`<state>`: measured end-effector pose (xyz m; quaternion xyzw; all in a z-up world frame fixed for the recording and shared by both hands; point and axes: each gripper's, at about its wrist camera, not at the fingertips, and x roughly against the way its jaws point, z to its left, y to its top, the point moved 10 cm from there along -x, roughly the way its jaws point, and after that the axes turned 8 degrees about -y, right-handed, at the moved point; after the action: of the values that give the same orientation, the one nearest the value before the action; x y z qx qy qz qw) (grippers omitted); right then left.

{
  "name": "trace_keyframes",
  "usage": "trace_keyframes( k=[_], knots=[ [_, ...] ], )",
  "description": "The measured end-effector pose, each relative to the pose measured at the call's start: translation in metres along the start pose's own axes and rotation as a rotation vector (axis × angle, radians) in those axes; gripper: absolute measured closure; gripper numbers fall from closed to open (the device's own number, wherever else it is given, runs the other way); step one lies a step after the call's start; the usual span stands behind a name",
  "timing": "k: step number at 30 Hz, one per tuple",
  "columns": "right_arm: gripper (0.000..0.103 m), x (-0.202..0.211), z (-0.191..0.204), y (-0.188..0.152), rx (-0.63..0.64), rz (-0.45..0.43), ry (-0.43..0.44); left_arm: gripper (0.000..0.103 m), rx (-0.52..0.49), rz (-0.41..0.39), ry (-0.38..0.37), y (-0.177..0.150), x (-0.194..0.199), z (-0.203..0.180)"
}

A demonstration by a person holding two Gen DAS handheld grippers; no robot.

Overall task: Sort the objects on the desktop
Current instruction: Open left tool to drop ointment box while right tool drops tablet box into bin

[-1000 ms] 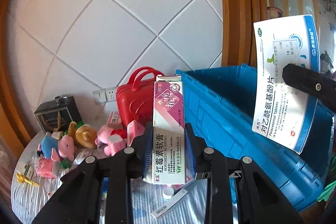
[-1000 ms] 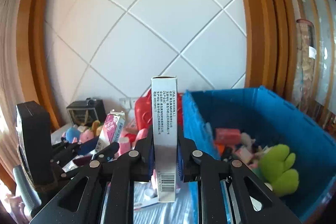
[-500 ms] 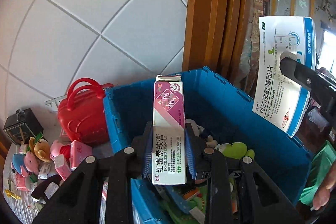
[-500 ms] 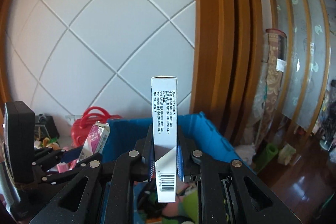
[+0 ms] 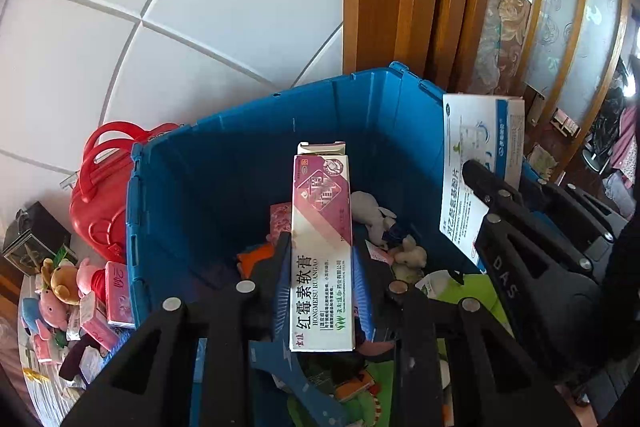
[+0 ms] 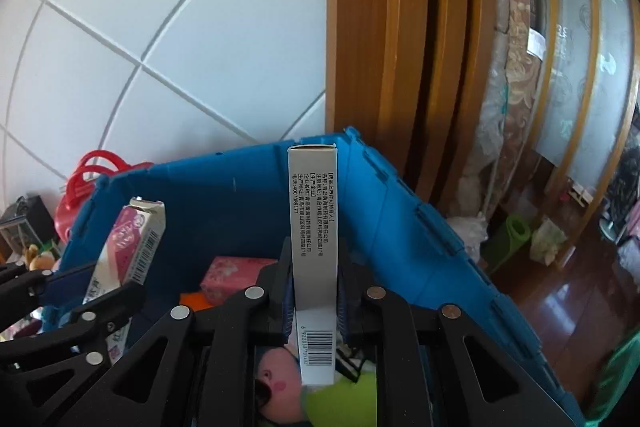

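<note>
Both grippers tilt down over the blue plastic crate [image 5: 224, 163]: left gripper [image 5: 322, 291] clamps a purple-and-white ointment carton [image 5: 322, 247]; right gripper [image 6: 313, 291], at three o'clock, clamps a white-and-blue tablet box [image 6: 314, 227].

White diamond-tiled wall [image 6: 160, 39] meets wooden frame [image 6: 400, 67]; glossy wooden floor [image 6: 568, 307].

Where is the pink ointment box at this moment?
In the left wrist view the pink ointment box stands upright, clamped in the left gripper, above the open blue bin, left of the blue-and-white tablet box.
</note>
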<state>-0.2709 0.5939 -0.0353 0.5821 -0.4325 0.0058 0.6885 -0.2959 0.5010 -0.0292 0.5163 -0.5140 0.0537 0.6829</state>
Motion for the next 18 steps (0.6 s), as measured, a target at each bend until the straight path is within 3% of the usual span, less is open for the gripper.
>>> trace_keyframes(
  k=[2,10,15,17,18],
  knots=[
    [0.086,-0.013,-0.003,-0.006,0.028,0.037,-0.021,0.075,-0.006,0.008,0.007,0.0,-0.008,0.0],
    [0.086,-0.008,-0.009,0.006,0.023,-0.02,-0.041,0.075,-0.01,0.009,0.019,0.0,-0.02,0.002],
    [0.083,-0.008,-0.01,0.01,0.02,-0.037,-0.052,0.049,0.017,0.01,0.037,-0.003,-0.021,0.009],
    [0.068,-0.005,-0.009,0.012,0.017,-0.05,-0.061,0.044,0.023,0.008,0.043,-0.004,-0.02,0.012],
    [0.049,-0.003,-0.009,0.013,0.015,-0.056,-0.064,0.044,0.027,0.011,0.044,-0.005,-0.019,0.014]
  ],
)
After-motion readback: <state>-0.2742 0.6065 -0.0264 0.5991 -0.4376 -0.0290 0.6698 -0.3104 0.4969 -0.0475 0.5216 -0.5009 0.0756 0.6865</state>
